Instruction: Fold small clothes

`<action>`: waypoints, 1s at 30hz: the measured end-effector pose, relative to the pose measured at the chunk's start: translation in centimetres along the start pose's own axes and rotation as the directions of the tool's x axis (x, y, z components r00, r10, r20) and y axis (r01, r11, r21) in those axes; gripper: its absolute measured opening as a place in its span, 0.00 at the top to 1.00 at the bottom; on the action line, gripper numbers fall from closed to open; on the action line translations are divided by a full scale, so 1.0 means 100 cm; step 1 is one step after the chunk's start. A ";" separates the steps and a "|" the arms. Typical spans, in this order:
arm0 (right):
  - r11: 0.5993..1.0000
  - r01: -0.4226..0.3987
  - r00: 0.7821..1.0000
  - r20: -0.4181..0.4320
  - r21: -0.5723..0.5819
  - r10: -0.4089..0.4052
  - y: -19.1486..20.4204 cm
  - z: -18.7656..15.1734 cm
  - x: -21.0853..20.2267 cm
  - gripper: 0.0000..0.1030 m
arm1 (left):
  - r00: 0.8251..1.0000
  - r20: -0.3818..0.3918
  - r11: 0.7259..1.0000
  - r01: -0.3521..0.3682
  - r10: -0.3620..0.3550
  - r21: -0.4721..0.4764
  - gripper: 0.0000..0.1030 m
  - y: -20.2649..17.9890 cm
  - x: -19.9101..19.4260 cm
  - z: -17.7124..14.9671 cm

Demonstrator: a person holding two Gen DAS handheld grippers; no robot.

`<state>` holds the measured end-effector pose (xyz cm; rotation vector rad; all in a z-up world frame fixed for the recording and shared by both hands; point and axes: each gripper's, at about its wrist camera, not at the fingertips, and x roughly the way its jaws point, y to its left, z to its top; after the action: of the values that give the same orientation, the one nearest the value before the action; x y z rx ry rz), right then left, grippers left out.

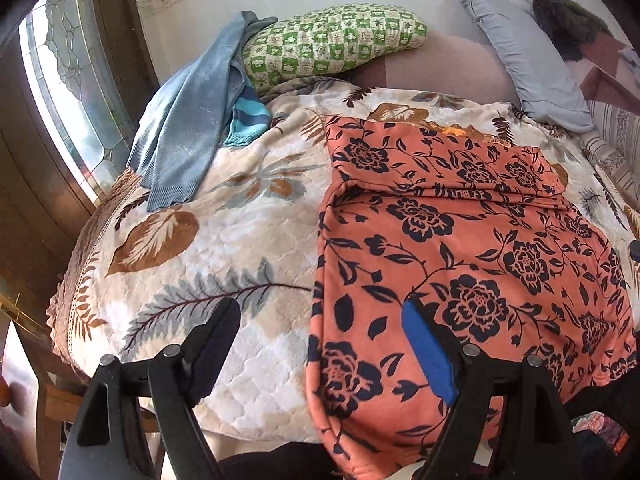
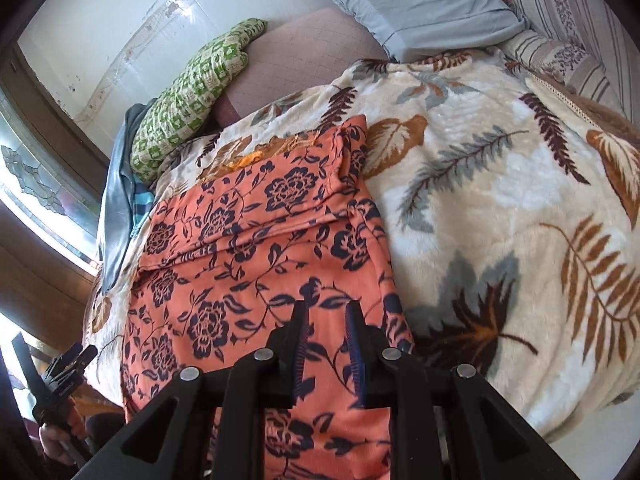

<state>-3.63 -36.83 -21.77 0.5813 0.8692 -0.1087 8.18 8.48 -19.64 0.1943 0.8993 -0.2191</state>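
Observation:
An orange garment with dark blue flowers [image 1: 460,240] lies flat on a leaf-patterned blanket [image 1: 240,216], its far part folded over in a band. It hangs over the bed's near edge. My left gripper [image 1: 320,320] is open wide above the garment's left edge, with nothing between its fingers. In the right wrist view the same garment [image 2: 248,240] fills the left half. My right gripper [image 2: 328,316] hovers over its near right part, jaws a narrow gap apart and gripping nothing. The left gripper [image 2: 60,368] also shows at lower left there, held in a hand.
A blue knit sweater [image 1: 188,128] and a teal striped cloth [image 1: 248,120] lie at the far left by a green checked pillow [image 1: 332,44]. A grey-blue pillow [image 1: 528,60] leans at the back right. A patterned window [image 1: 68,80] is on the left. Bare blanket [image 2: 500,200] lies right of the garment.

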 end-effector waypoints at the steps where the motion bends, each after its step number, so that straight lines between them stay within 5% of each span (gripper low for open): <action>1: 1.000 -0.017 1.000 -0.006 0.011 0.017 -0.003 -0.004 -0.005 0.62 | 1.000 -0.014 1.000 -0.007 0.007 -0.008 0.18 0.007 -0.003 -0.001; 2: 0.999 -0.037 0.999 -0.009 0.026 0.037 -0.006 -0.009 -0.010 0.41 | 1.000 -0.027 1.000 -0.013 0.013 -0.018 0.18 0.014 -0.005 -0.004; 4: 0.996 -0.075 0.997 0.013 0.050 0.074 -0.012 -0.015 -0.023 0.27 | 0.998 -0.057 0.999 -0.007 0.005 -0.032 0.17 0.027 -0.005 -0.009; 8: 0.992 -0.099 0.995 -0.011 0.082 0.100 -0.022 -0.019 -0.034 0.27 | 0.990 -0.143 0.997 -0.012 0.001 -0.071 0.17 0.043 0.006 -0.020; 15: 0.979 -0.089 0.984 -0.138 0.181 0.115 -0.046 -0.031 -0.017 0.27 | 0.960 -0.227 0.982 0.132 -0.161 -0.137 0.17 0.036 0.023 -0.031; 18: 0.976 -0.053 0.977 -0.191 0.212 0.095 -0.056 -0.036 -0.001 0.28 | 0.950 -0.269 0.985 0.133 -0.157 -0.108 0.23 0.025 0.035 -0.030; 20: 0.974 -0.012 0.971 -0.229 0.227 0.066 -0.062 -0.041 0.009 0.28 | 0.939 -0.303 0.985 0.135 -0.161 -0.103 0.41 0.023 0.044 -0.031; 25: 0.967 0.005 0.949 -0.306 0.256 0.077 -0.072 -0.055 0.033 0.29 | 0.921 -0.347 0.981 0.143 -0.180 -0.130 0.45 0.026 0.055 -0.035; 27: 0.968 -0.001 0.932 -0.350 0.250 0.092 -0.068 -0.063 0.047 0.42 | 0.909 -0.374 0.980 0.144 -0.185 -0.134 0.44 0.025 0.059 -0.036; 29: 0.984 0.075 0.935 -0.355 0.164 -0.012 -0.059 -0.065 0.050 0.63 | 0.896 -0.402 0.979 0.139 -0.187 -0.147 0.44 0.024 0.063 -0.039; 30: 0.986 0.085 0.935 -0.354 0.143 -0.029 -0.055 -0.065 0.049 0.65 | 0.894 -0.405 0.979 0.142 -0.190 -0.145 0.44 0.023 0.063 -0.041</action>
<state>-6.68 -37.40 -31.11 0.7360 1.2342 -0.1288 9.58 11.08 -26.94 0.0581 1.3555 -0.2916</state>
